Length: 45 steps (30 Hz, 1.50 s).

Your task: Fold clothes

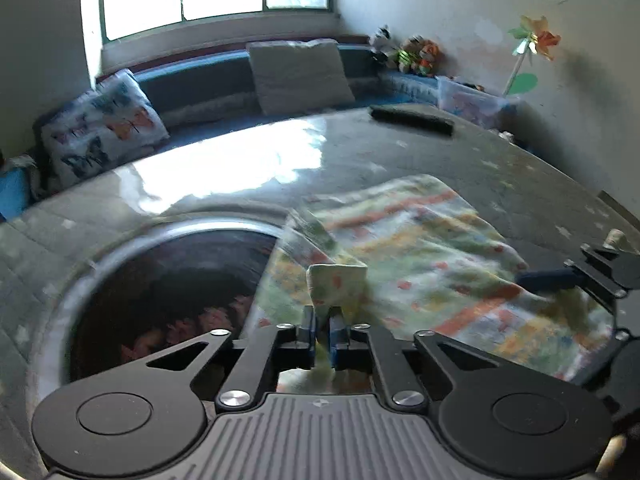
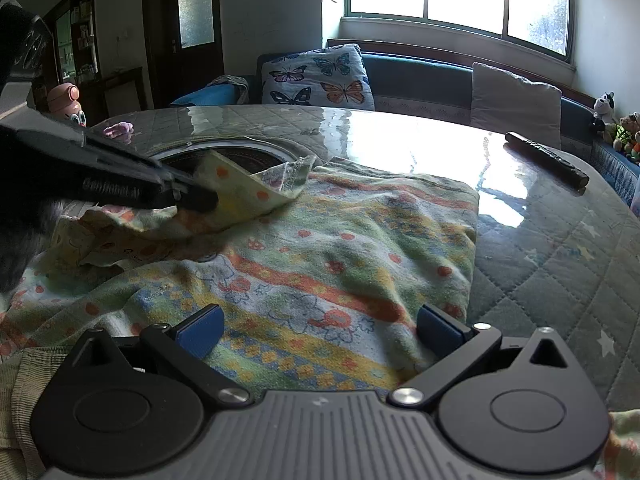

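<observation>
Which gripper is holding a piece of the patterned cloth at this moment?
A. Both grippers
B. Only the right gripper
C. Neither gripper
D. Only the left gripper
D. The left gripper is shut on a fold of the cloth, lifting it, while the right gripper is open with its fingers spread above the cloth and nothing between them.
</observation>
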Tool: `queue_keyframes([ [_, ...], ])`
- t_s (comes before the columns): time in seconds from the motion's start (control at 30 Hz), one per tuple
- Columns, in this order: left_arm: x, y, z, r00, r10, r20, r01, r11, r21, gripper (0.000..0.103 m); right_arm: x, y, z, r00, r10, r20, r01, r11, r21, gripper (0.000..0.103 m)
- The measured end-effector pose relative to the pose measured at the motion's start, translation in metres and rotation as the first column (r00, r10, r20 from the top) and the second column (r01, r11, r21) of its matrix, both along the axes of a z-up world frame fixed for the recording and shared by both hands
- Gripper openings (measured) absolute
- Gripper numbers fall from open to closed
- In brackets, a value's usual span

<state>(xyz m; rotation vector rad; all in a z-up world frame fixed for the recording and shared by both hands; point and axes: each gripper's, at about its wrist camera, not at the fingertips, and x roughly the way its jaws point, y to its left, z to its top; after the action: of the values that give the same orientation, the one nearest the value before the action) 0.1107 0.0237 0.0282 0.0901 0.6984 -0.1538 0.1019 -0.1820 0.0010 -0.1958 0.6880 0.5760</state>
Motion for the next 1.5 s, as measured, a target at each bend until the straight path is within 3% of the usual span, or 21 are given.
queue_keyframes([
  [0.23,0.021,0.05,0.011,0.988,0.153,0.04,-0.155,0.985,0.078,0.006,0.007,-0.002,0.008,0.999,0.021,-0.038,-0.021,1.0,0.016,0.103],
  [0.37,0.038,0.08,-0.001,0.968,0.249,0.0,-0.248,0.963,0.103,0.005,0.018,-0.009,0.022,0.998,0.024,-0.064,-0.02,0.998,0.066,0.103],
  [0.63,0.048,0.1,-0.02,0.96,0.28,-0.028,-0.274,0.954,0.119,0.005,0.072,-0.021,0.026,0.996,-0.042,-0.077,0.046,0.997,0.059,0.103],
  [0.83,0.043,0.098,-0.01,0.968,0.25,-0.018,-0.247,0.966,0.079,0.009,0.11,-0.035,0.02,0.981,-0.142,-0.128,0.155,0.983,0.099,0.09],
  [0.9,0.043,0.096,-0.006,0.971,0.24,-0.015,-0.238,0.969,0.07,0.009,0.118,-0.042,0.019,0.976,-0.167,-0.143,0.183,0.977,0.111,0.081],
  [1.1,0.045,0.086,-0.012,0.98,0.197,-0.036,-0.194,0.978,0.072,0.009,0.141,-0.049,0.014,0.962,-0.195,-0.189,0.221,0.967,0.129,0.033],
  [1.17,0.046,0.084,-0.016,0.982,0.182,-0.042,-0.179,0.981,0.078,0.008,0.149,-0.046,0.013,0.96,-0.205,-0.189,0.231,0.965,0.126,0.008],
  [1.37,0.053,0.083,-0.022,0.981,0.194,-0.026,-0.189,0.973,0.133,0.007,0.165,-0.027,0.01,0.968,-0.216,-0.124,0.227,0.971,0.075,0.003],
  [1.5,0.054,0.087,-0.021,0.974,0.226,-0.029,-0.22,0.965,0.144,0.008,0.166,-0.02,0.012,0.971,-0.227,-0.073,0.23,0.973,0.033,0.017],
])
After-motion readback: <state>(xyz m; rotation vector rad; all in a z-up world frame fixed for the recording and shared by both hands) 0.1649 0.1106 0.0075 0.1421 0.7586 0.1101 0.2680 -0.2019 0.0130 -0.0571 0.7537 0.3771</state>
